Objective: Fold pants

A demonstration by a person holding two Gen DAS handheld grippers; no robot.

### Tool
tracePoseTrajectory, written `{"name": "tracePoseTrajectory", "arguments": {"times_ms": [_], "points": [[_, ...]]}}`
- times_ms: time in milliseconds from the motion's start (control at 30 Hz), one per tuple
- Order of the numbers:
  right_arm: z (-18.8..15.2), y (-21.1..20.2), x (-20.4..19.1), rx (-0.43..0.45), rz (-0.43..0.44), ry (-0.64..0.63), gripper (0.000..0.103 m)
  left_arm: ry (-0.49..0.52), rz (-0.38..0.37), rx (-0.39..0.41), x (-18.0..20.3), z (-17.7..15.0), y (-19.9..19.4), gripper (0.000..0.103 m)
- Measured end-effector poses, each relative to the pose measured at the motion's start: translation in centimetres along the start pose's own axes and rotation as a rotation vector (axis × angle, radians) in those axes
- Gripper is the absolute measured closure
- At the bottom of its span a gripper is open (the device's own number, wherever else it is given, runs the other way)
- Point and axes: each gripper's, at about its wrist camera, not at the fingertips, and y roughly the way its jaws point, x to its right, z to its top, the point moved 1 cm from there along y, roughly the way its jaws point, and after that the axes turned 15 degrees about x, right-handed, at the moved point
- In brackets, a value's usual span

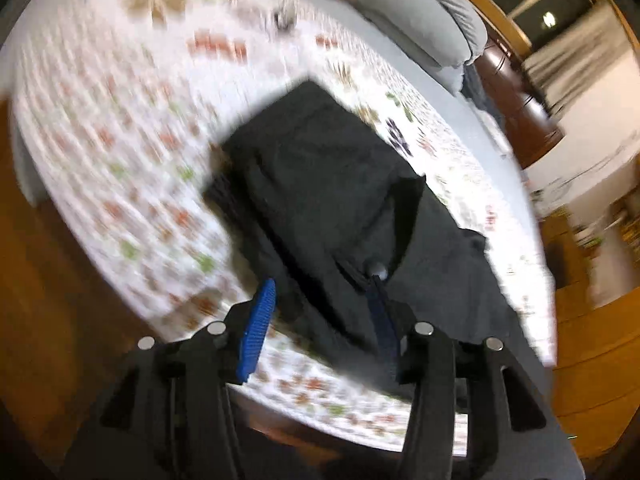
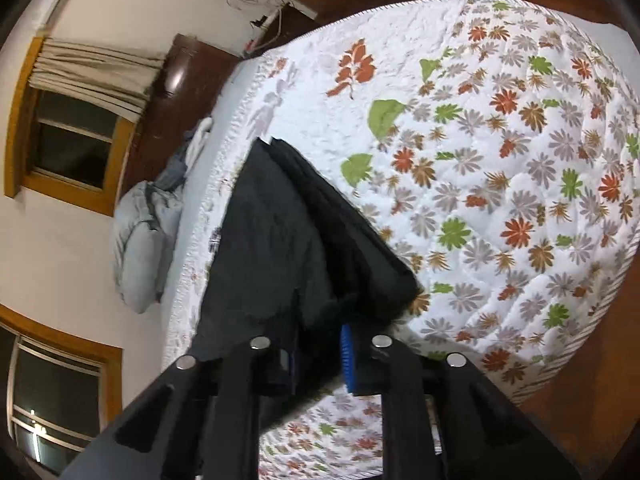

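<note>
Dark pants [image 1: 316, 184] lie on a bed covered by a white quilt [image 1: 120, 168] printed with red, green, brown and grey flowers. The left wrist view is heavily motion-blurred; the quilt pattern there is smeared.

Left gripper [image 1: 320, 320]: the two blue-padded fingers [image 1: 258, 328] stand clearly apart. The near edge of the pants fills the gap between them, and the far finger is partly buried in the cloth. The fingers are spread and not pinched on the fabric. A small pale round thing, perhaps a button [image 1: 378, 270], sits on the cloth near the tip of the far finger; too blurred to say for sure.

Right gripper [image 2: 320, 354]: the view is sharp. A thick bunch of the pants [image 2: 280, 240] runs down between the fingers, with the blue pad [image 2: 349, 356] pressed against one side of it. The other pad is mostly hidden by the cloth. The fingers are closed on the pants, and the held corner rises off the quilt [image 2: 500, 140] while the rest of the cloth stretches away across the bed toward the mattress edge.

Surroundings: a grey pillow [image 2: 138, 248] lies at the head of the bed against a dark wooden headboard [image 2: 176, 92]. Wood-framed windows [image 2: 68, 140] with a pale curtain [image 2: 92, 68] are set in the white wall. Brown wooden floor [image 1: 48, 260] shows around the bed.
</note>
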Motion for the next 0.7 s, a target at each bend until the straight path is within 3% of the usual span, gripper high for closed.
{"name": "tracePoseTrajectory", "arguments": {"times_ms": [33,100,167,200,267,433,533,633,667,700], "points": [[0.1,-0.1,-0.4,-0.002,-0.002,-0.022,0.087,0.035,0.026,0.026,0.4,0.4,-0.7,0.056],[0.4,-0.8,-1.3,-0.007,-0.008,-0.064,0.072,0.108,0.076,0.099,1.3,1.6,-2.1,0.052],[1.8,-2.8,-2.4,0.096,-0.104,-0.127,0.06,0.167,0.086,0.176,2.5,2.8,-3.4,0.036],[2.3,-3.5,-2.9,0.139,-0.132,-0.156,0.06,0.19,0.071,0.199,3.3,3.3,-3.5,0.026],[3.5,-4.2,-4.5,0.193,-0.143,-0.215,0.061,0.24,0.026,0.208,4.8,4.6,-2.4,0.023],[4.5,3.0,-10.6,0.029,-0.067,-0.356,0.061,0.303,0.026,0.088,6.1,4.5,3.0,0.023],[4.8,8.1,-12.6,-0.068,-0.048,-0.346,0.061,0.276,0.061,-0.018,5.0,3.8,6.7,0.027],[5.3,12.7,-13.5,-0.146,-0.088,-0.331,0.064,0.242,0.088,-0.099,3.5,3.1,9.0,0.029],[5.0,13.0,-12.8,-0.161,-0.11,-0.328,0.074,0.245,0.091,-0.112,3.3,2.9,9.3,0.029],[5.4,14.3,-12.0,-0.184,-0.161,-0.315,0.092,0.243,0.092,-0.122,3.3,2.8,9.6,0.028]]}}
